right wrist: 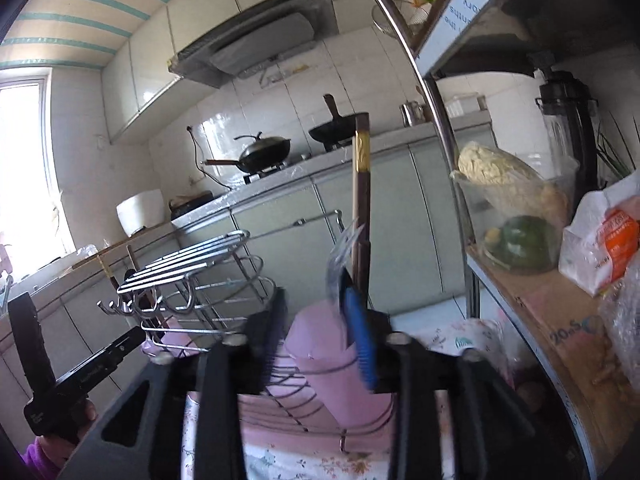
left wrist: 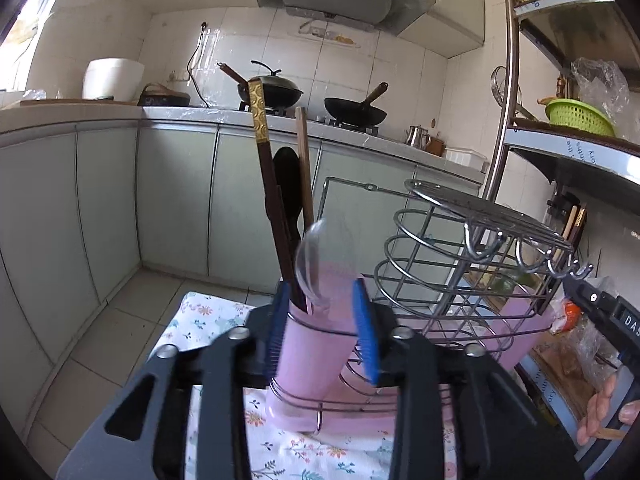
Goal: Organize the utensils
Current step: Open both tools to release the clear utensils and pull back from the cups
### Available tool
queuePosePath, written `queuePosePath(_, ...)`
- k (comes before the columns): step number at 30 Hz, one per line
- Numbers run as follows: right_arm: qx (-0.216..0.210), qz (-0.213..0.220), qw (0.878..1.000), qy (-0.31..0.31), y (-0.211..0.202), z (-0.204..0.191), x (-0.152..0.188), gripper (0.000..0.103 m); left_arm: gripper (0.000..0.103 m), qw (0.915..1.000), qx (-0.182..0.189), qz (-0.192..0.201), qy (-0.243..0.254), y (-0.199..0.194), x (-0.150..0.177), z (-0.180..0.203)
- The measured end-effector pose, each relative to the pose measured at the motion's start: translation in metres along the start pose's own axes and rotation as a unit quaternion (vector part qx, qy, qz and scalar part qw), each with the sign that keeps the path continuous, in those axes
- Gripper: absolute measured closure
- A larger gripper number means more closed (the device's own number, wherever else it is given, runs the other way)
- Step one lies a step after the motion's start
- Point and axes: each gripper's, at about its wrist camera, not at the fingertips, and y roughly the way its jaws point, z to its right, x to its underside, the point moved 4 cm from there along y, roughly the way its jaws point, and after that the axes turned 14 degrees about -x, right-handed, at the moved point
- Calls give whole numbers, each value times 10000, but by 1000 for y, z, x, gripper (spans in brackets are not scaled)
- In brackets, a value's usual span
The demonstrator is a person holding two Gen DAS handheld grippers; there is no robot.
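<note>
A wire utensil rack (left wrist: 460, 248) stands on a floral cloth (left wrist: 208, 316), with a pink cup at each end. In the left wrist view, my left gripper (left wrist: 324, 332) is open, its blue pads on either side of the left pink cup (left wrist: 308, 360). That cup holds dark chopsticks (left wrist: 276, 208), a black spoon (left wrist: 288, 188) and a clear plastic spoon (left wrist: 316, 260). In the right wrist view, my right gripper (right wrist: 320, 332) is open around the other pink cup (right wrist: 324, 344), which holds a dark chopstick (right wrist: 362, 208) and a clear plastic utensil (right wrist: 344, 248). The rack's wire lid (right wrist: 188, 260) lies to the left.
A metal shelf on the right carries a green basket (left wrist: 580, 116), a clear tub of food (right wrist: 516, 208), bags and a cardboard box (right wrist: 560, 320). Cabinets, a counter and two woks (left wrist: 356, 110) lie beyond. The left gripper's handle (right wrist: 80, 384) shows at left.
</note>
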Motion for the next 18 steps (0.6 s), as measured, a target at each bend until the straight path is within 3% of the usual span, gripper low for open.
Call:
queuePosePath(10, 256, -432, 9987, 78, -6, -6, 12, 64, 64, 9993, 52, -299, -234, -14, 4, -13)
queuePosePath(18, 119, -827, 9965, 47, -7, -30, 36, 64, 63, 9979, 20, -588, -289, -30, 14, -19)
